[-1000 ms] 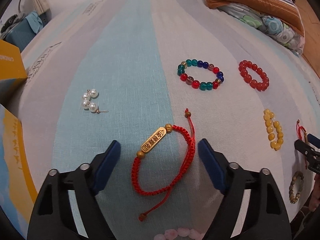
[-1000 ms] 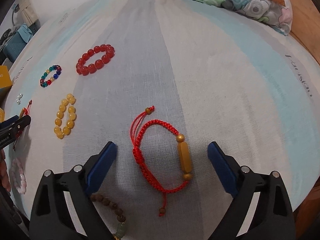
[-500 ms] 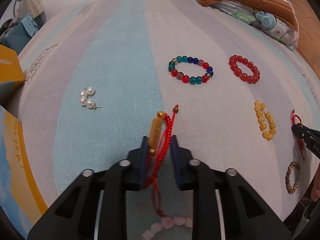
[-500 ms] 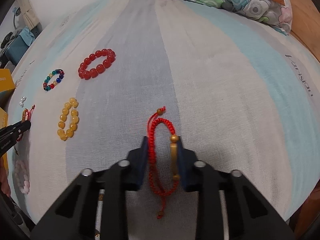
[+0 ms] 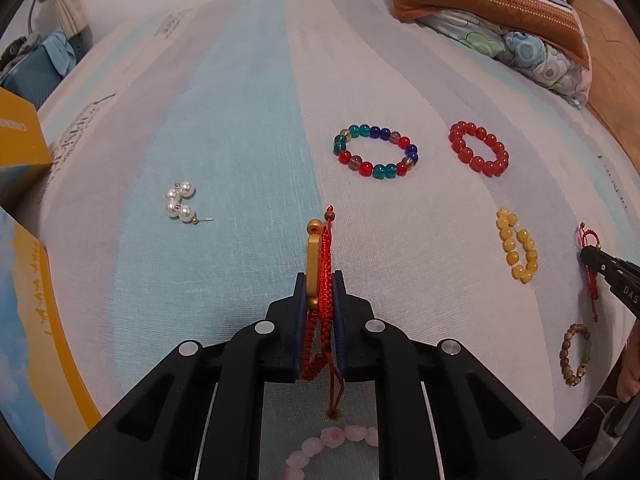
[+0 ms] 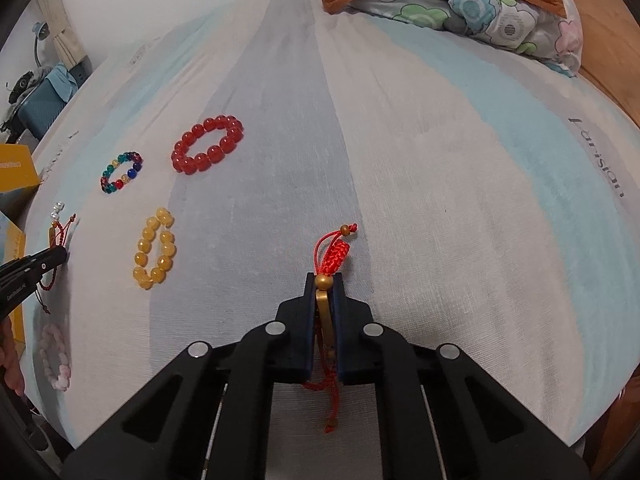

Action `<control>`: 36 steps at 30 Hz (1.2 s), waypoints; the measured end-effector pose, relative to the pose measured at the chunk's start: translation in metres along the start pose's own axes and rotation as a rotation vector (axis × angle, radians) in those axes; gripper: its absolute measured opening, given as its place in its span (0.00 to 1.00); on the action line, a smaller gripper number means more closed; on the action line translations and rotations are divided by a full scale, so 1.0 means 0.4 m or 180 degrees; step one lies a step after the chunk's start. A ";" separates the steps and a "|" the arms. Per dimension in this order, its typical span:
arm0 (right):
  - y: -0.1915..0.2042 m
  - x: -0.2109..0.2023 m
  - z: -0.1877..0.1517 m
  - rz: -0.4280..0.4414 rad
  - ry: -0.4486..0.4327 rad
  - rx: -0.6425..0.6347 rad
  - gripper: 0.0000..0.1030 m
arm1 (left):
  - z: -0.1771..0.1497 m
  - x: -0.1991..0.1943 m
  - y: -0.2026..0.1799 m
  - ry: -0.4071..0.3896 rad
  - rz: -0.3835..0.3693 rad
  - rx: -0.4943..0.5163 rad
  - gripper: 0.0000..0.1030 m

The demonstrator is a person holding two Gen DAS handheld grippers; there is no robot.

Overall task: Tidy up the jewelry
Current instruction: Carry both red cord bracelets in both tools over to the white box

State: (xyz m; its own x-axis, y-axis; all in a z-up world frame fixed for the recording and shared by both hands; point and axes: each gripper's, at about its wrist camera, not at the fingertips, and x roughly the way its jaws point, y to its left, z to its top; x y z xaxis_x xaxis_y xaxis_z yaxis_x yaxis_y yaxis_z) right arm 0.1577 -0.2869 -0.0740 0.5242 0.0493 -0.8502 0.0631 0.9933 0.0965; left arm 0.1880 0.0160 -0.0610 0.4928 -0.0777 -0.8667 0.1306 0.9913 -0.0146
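Left hand-held gripper [image 5: 319, 292] was clenched on a red cord bracelet [image 5: 325, 264] with a gold bar, the loop squashed flat between the pads and its front end jutting forward over the bed sheet [image 5: 240, 120]. Right hand-held gripper [image 6: 324, 292] was likewise clenched on a second red cord bracelet [image 6: 334, 254], gold bar upright between the pads, knotted tail hanging below.

Both bracelets lay at or just above the sheet; contact could not be judged.

Remaining on the sheet: multicoloured bead bracelet [image 5: 375, 152], red bead bracelet [image 5: 478, 148], yellow bead bracelet [image 5: 516, 250], brown bead bracelet [image 5: 576, 354], pink bead bracelet [image 5: 332, 444], pearl earrings [image 5: 180, 202].

Judgement: step in hand is lifting the two matching pieces. Lift straight up and slowly, so the dangling tails clear the pink beads and the fabric. Keep grip firm; the cords are thin and could slip. Destination not visible; a yellow box [image 5: 20, 140] stood at left.
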 end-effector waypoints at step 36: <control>0.274 -0.218 0.041 0.0012 -0.0684 -0.0325 0.06 | -0.060 -0.332 0.112 -0.0691 -0.0004 -0.0146 0.11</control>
State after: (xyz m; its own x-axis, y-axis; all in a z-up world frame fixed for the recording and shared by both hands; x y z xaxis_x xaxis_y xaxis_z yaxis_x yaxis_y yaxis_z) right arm 0.1328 -0.1843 0.0193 0.6936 0.0407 -0.7192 -0.0199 0.9991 0.0374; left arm 0.1079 0.0732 0.0414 0.6671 -0.0950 -0.7389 0.0945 0.9946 -0.0425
